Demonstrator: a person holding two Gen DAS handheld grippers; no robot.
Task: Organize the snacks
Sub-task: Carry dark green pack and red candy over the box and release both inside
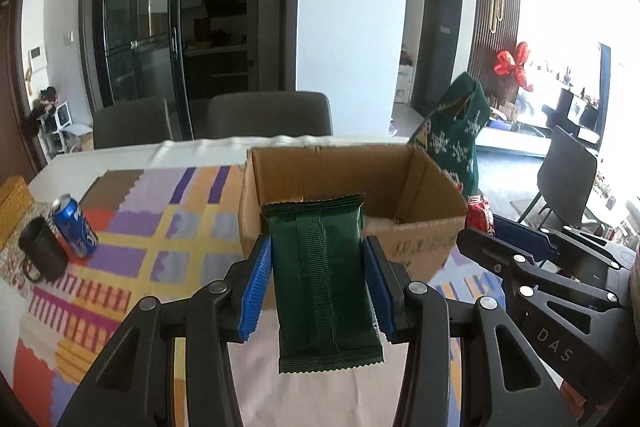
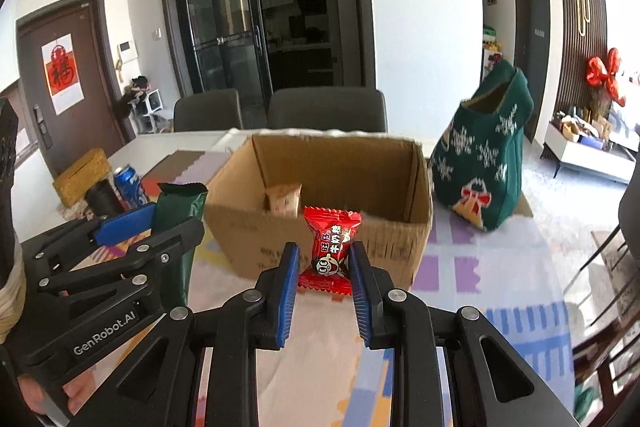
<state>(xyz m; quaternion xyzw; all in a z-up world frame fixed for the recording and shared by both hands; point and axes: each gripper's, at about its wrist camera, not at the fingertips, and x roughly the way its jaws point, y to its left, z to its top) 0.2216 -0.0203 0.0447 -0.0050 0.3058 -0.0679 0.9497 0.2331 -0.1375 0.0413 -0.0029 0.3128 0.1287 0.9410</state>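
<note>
My left gripper [image 1: 318, 247] is shut on a dark green snack packet [image 1: 324, 287], held upright just in front of the open cardboard box [image 1: 424, 227]. The packet also shows in the right wrist view [image 2: 176, 211], in the left gripper [image 2: 156, 223]. My right gripper [image 2: 325, 259] is shut on a small red candy packet [image 2: 330, 251], held before the box's near wall [image 2: 248, 243]; that candy [image 1: 478, 213] peeks out beside the right gripper in the left wrist view. A beige snack packet [image 2: 283, 199] lies inside the box.
A blue soda can [image 1: 74, 225], a black mug [image 1: 42, 253] and a yellow box [image 1: 12, 207] stand at the table's left. A green Christmas stocking bag [image 2: 486, 155] stands right of the box. Two chairs [image 2: 326, 109] sit behind the patterned tablecloth [image 1: 152, 239].
</note>
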